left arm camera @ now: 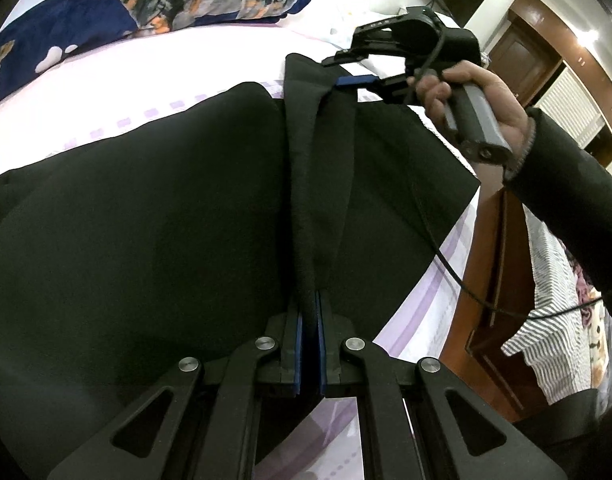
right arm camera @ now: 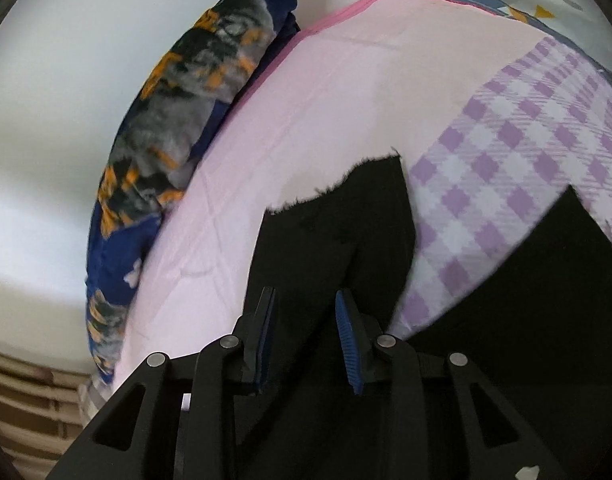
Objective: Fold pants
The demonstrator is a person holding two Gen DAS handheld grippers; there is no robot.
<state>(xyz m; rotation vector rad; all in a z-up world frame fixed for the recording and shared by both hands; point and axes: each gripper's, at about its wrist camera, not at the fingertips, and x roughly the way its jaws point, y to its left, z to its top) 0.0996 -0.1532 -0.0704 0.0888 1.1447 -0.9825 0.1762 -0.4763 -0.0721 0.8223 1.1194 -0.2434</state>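
1. Left gripper (left arm camera: 309, 300), black linkage with blue pads, at 6 o'clock of the left wrist view; pads pressed together on a ridge of the black fabric pants (left arm camera: 146, 220).
2. Pants lie spread over the bed, its sheet pink and purple-checked (right arm camera: 526, 152); they fill the centre of the left view, and the pinched ridge runs up toward 12 o'clock.
3. Right gripper (left arm camera: 356, 80) at 1 o'clock in the left view, held by the person's right hand (left arm camera: 486, 96) in a dark sleeve; a blue pad touches the far end of the ridge.
4. Right wrist view: right gripper (right arm camera: 306, 304) at 6 o'clock, jaws spread apart with pants fabric between them; contact with the cloth cannot be told.
5. Frayed pants hem (right arm camera: 338, 184) lies on the sheet at 12 o'clock of the right gripper.
6. Navy pillow with an orange-grey print (left arm camera: 146, 4) at 11 o'clock in the left view, 9 to 10 o'clock in the right, beside the pink sheet, apart from the pants.
7. Black cable (left arm camera: 458, 276) hangs at 3 o'clock.
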